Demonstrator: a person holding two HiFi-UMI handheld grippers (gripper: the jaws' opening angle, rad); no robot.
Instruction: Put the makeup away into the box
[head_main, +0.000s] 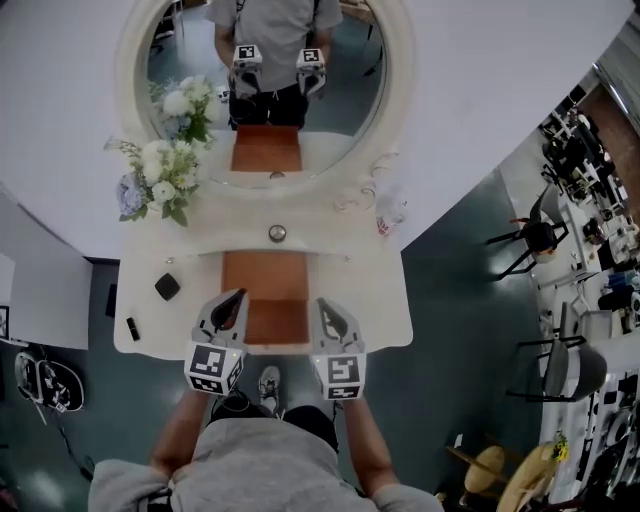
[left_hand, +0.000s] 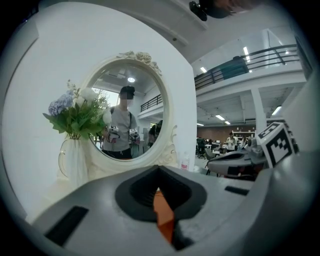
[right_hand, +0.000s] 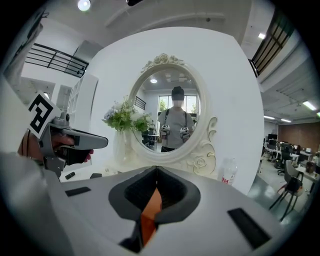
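On the white dressing table (head_main: 385, 300), left side, lie a small black square compact (head_main: 167, 287) and a black lipstick tube (head_main: 133, 328); both also show in the right gripper view, compact (right_hand: 95, 175) and lipstick tube (right_hand: 70, 175). A brown panel (head_main: 265, 290) is set into the middle of the top, with a round knob (head_main: 277, 233) behind it. My left gripper (head_main: 238, 296) and right gripper (head_main: 322, 303) hover side by side over the panel's front corners. Both are shut and empty, jaws meeting in a line: left gripper (left_hand: 159, 169), right gripper (right_hand: 156, 169).
A large oval mirror (head_main: 265, 90) stands at the back and reflects the person and both grippers. A vase of white and blue flowers (head_main: 160, 180) stands back left, a small clear bottle (head_main: 390, 212) back right. Chairs (head_main: 535, 237) and workbenches fill the room to the right.
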